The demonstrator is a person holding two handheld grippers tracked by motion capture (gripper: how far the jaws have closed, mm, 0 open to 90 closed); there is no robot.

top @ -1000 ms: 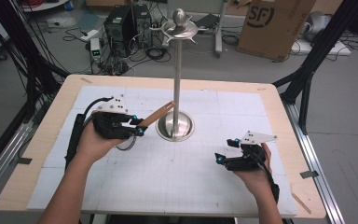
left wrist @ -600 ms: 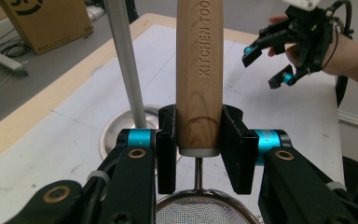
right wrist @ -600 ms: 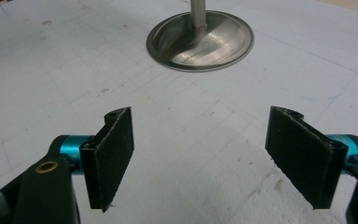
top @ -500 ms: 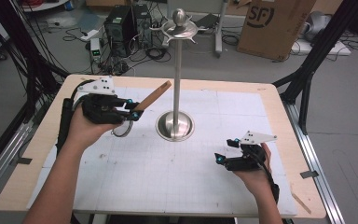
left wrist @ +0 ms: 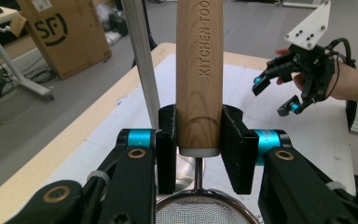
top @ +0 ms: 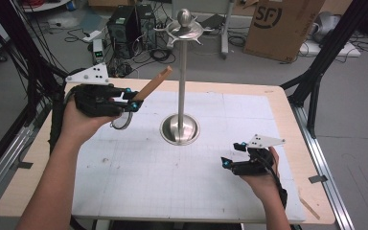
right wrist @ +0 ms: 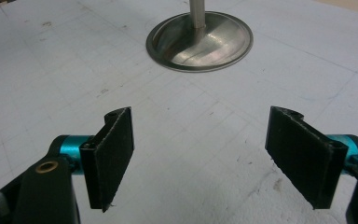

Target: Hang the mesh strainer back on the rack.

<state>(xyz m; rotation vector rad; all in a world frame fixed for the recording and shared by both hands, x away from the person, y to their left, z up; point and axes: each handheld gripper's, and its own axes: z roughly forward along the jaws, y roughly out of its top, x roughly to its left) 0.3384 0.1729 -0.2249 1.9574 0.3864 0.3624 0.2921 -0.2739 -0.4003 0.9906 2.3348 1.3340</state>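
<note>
Strainer (left wrist: pixel 200 212), wooden-handled, clamped by its handle in left tool (top: pixel 133 103), raised above worktop (top: pixel 172 163) beside hanging stand (top: pixel 183 76); right tool (top: pixel 233 154) open, idle; next, likely: hook onto stand's top.

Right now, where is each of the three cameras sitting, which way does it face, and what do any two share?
High view: fixed above the table, looking forward and down; both forearms enter from below.
Left gripper view: rides the left gripper, looking along the wooden handle it clamps; the other hand appears beyond.
Right gripper view: rides the open right gripper, facing the stand's base.
All three share the metal stand.
</note>
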